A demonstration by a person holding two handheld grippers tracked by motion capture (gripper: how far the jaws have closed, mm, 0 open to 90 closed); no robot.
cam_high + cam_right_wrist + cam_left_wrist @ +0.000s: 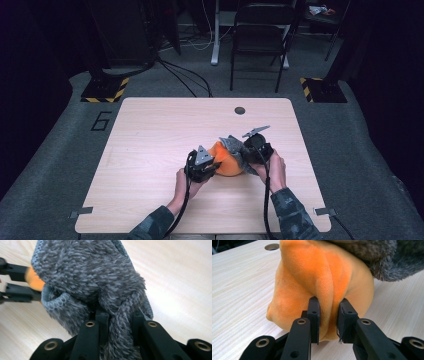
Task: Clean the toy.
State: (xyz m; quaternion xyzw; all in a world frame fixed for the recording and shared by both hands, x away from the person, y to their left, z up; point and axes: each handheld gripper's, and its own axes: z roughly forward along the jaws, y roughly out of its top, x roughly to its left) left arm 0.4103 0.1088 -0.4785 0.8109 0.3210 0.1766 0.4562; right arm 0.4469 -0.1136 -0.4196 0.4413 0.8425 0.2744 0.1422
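An orange plush ball [227, 161] lies on the wooden table [150, 135], half wrapped by a fuzzy grey cloth [236, 148]. My left gripper [214, 167] pinches a fold of the orange plush [327, 285] between its jaws, as the left gripper view [328, 320] shows close up. From the right, my right gripper [250, 156] is shut on a bunch of the grey cloth [100, 280], the fabric squeezed between its jaws [120, 327]. The grey cloth [374, 255] drapes over the plush's top. The left gripper's black fingers [15, 283] appear at the far left of the right gripper view.
A round cable hole [240, 110] sits near the table's far edge. Behind the table stand a black chair [260, 35] and striped floor bases [105, 90]. Bare tabletop stretches left and beyond the plush.
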